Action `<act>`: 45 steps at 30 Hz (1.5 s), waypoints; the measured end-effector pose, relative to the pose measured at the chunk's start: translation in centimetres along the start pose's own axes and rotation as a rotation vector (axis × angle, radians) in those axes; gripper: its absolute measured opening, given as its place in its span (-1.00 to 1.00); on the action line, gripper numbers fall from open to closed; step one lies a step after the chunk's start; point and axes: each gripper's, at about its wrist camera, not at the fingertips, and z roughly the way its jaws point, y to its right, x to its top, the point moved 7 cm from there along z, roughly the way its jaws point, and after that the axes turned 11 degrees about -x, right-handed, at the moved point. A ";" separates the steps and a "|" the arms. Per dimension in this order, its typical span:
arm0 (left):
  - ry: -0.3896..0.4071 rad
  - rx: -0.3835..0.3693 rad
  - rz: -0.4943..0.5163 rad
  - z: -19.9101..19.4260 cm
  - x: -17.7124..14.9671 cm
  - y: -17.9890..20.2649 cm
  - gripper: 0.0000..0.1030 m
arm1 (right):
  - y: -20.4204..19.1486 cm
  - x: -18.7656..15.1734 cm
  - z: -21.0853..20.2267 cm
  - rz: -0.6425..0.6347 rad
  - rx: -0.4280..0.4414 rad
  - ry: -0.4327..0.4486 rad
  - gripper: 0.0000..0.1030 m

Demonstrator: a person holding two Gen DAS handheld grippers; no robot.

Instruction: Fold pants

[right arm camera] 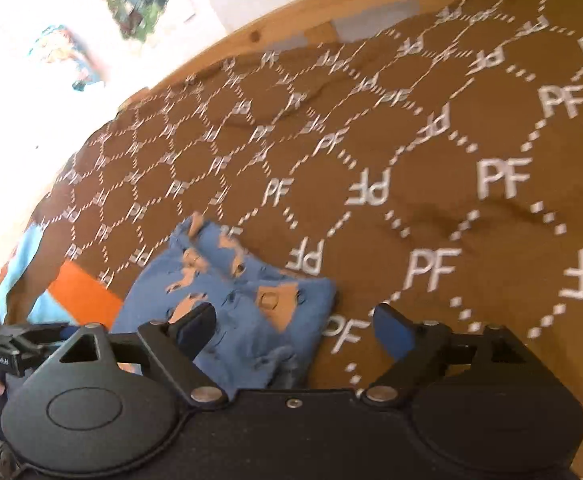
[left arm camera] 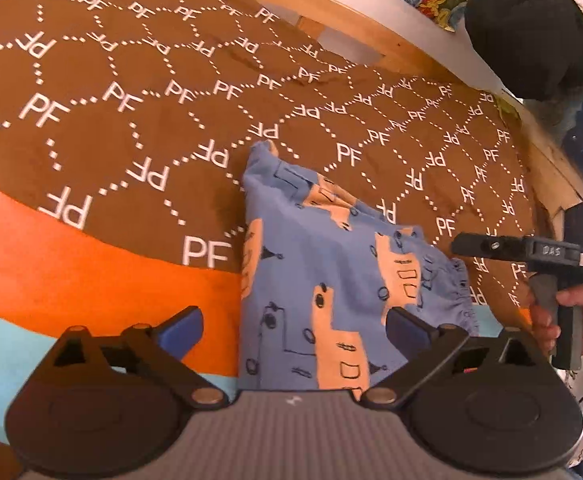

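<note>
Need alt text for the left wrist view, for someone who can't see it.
Blue pants with peach print lie folded on a brown PF-patterned blanket, between the left gripper's open jaws. At right, a hand holds the right gripper.

Pants (left arm camera: 331, 280) lie folded on the bedspread (left arm camera: 131, 100), directly ahead of the left gripper (left arm camera: 293, 326), whose jaws stand wide with nothing clamped; its right finger (left arm camera: 407, 330) sits over the near edge of the cloth, its left finger over bare spread. Waistband ruffle to the right of the fold, toward the right gripper (left arm camera: 531, 252), which hangs just beside the pants. Seen from the right gripper (right arm camera: 293, 330), the pants (right arm camera: 231, 308) lie ahead and left, with its left finger over them and its right finger over bare spread. Wooden bed frame (left arm camera: 351, 12) runs behind the spread, wall beyond. Dark bundle (left arm camera: 531, 32) far right.
</note>
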 end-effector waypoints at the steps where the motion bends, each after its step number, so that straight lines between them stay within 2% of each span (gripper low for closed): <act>1: -0.011 0.000 -0.011 0.2 -0.2 -0.1 0.86 | -0.1 -0.1 0.6 -0.008 -0.015 -0.014 0.69; 2: -0.023 0.002 -0.026 0.5 -0.4 -0.3 0.79 | -0.2 -0.2 1.4 -0.013 -0.034 -0.025 0.69; 3: -0.041 0.008 -0.048 0.7 -0.6 -0.6 0.64 | -0.3 -0.2 2.1 -0.008 -0.036 -0.027 0.66; 5: -0.055 0.029 -0.074 0.8 -0.9 -1.2 0.47 | -0.3 0.3 3.1 0.018 -0.035 -0.012 0.53; 6: -0.049 0.031 -0.078 0.6 -0.9 -1.3 0.40 | -0.3 0.5 3.4 0.034 -0.036 -0.007 0.26; 7: -0.051 0.031 -0.079 0.5 -0.9 -1.3 0.29 | -0.4 0.6 3.7 0.049 -0.029 -0.010 -0.16; 8: -0.056 0.030 -0.078 0.4 -0.9 -1.3 0.24 | -0.5 0.5 3.8 0.058 -0.024 -0.022 -0.36; 9: -0.063 0.030 -0.073 0.4 -0.9 -1.2 0.11 | -0.6 0.4 4.2 0.059 -0.031 -0.035 -0.50; 10: -0.070 0.034 -0.068 0.4 -1.0 -1.1 0.02 | -0.7 0.3 4.4 0.053 -0.041 -0.030 -0.54; 15: -0.091 0.055 -0.050 0.5 -1.2 -0.7 -0.23 | 0.0 -0.5 3.9 0.111 -0.044 -0.003 -0.67; 19: -0.094 0.068 -0.023 0.4 -1.0 -0.4 -0.48 | -0.5 -0.8 3.5 0.064 -0.080 0.019 -0.84; 22: -0.088 0.071 -0.021 0.2 -0.9 -0.3 -0.64 | -1.1 -0.6 3.3 0.018 -0.108 0.036 -0.89; 30: -0.069 0.065 -0.024 -0.4 -0.6 0.1 -0.71 | -3.0 0.0 1.0 -0.085 -0.156 0.122 -0.91; 33: -0.062 0.053 -0.047 -0.8 -0.5 -0.1 -0.71 | -3.3 0.2 0.4 -0.086 -0.155 0.136 -0.91; 45: -0.058 0.057 -0.035 -0.9 -0.2 0.2 -0.71 | -4.9 0.4 -0.9 -0.149 -0.197 0.166 -0.91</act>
